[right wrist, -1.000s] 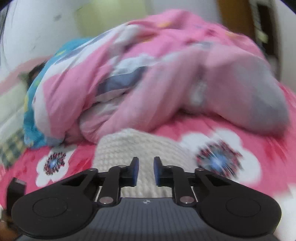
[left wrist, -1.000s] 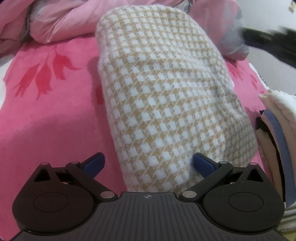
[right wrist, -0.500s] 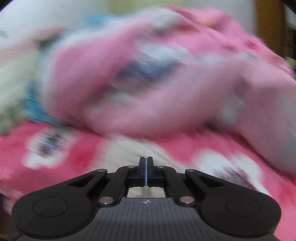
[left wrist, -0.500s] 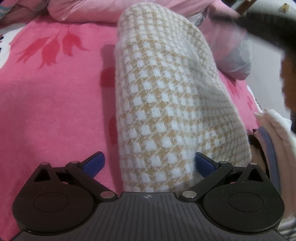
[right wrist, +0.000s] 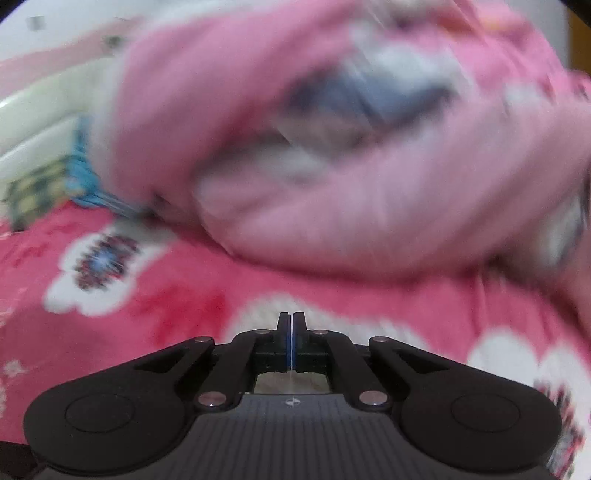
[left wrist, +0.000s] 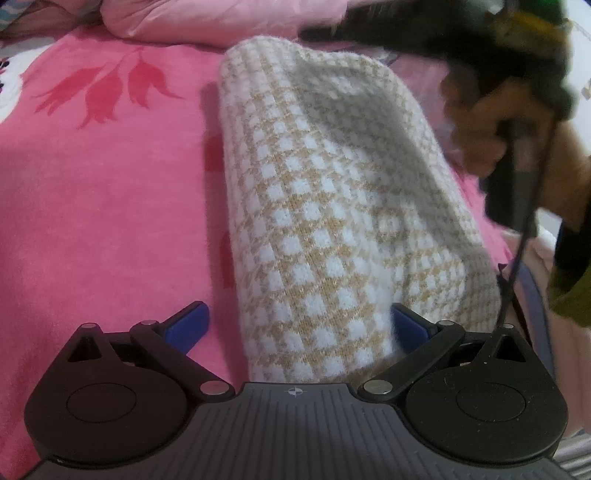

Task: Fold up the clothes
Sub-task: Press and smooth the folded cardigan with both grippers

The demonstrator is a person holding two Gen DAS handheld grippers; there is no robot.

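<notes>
A folded knit garment (left wrist: 332, 206), checked in beige and white, lies lengthwise on the pink flowered sheet (left wrist: 92, 229). My left gripper (left wrist: 299, 325) is open wide at its near end. The cloth sits between the blue pads: the right pad (left wrist: 408, 326) is against its edge and the left pad (left wrist: 188, 325) stands clear. A person's hand (left wrist: 487, 125) holds the other gripper, blurred, over the garment's far right side. In the blurred right wrist view my right gripper (right wrist: 291, 323) is shut, pads together, with a strip of beige cloth (right wrist: 291, 384) showing below the fingers.
A heaped pink duvet (right wrist: 369, 166) fills the back of the bed, also visible as the pink heap (left wrist: 221, 18) behind the garment. A stack of folded clothes (left wrist: 532, 291) sits at the right edge. A green checked cloth (right wrist: 33, 192) lies far left.
The right gripper's pads closed fully and it swung sideways over the bed, coming in above the garment's far end. The left gripper sank a little toward the near end and rolled slightly.
</notes>
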